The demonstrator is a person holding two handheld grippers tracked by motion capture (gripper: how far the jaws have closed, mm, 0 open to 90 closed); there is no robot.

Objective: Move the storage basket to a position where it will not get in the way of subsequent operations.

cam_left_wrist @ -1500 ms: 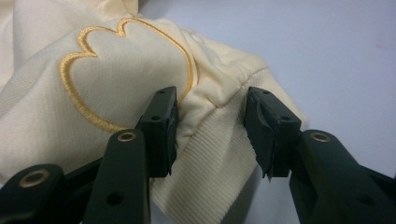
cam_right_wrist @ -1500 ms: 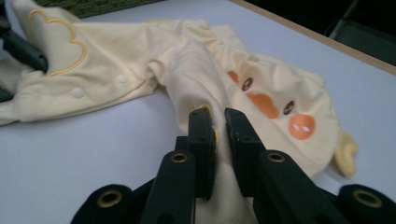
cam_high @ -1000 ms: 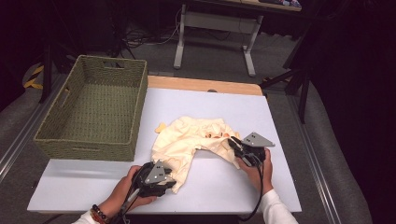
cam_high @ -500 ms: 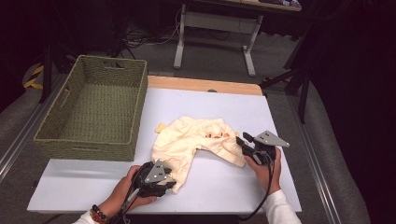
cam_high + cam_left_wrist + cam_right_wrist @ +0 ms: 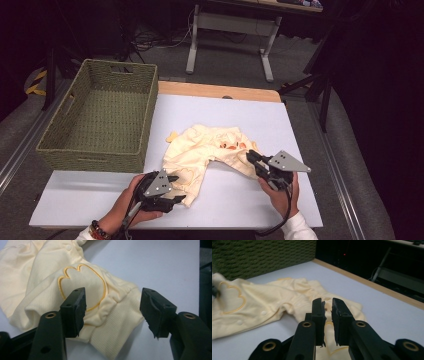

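Observation:
A pale yellow baby garment (image 5: 210, 147) lies crumpled in the middle of the white table (image 5: 240, 105). My left gripper (image 5: 179, 188) is at its near end. Its jaws have just been opening and now stand open on either side of a ribbed cuff (image 5: 112, 327), below an embroidered outline (image 5: 82, 287); left gripper (image 5: 113, 307). My right gripper (image 5: 251, 157) is at the garment's right edge. Its jaws have just been closing and stand almost together, pinching a thin fold of the garment (image 5: 262, 302); right gripper (image 5: 327, 305).
A woven green basket (image 5: 95, 150) stands at the table's left, reaching past its far edge. A wooden strip (image 5: 215, 91) borders the table's far side. A desk frame (image 5: 225, 30) stands on the floor beyond. Bare tabletop lies right of the garment and in front of it.
My right gripper has shifted to the right and slightly toward me, staying at the garment's right edge. The left hand has stayed in place at the near cuff.

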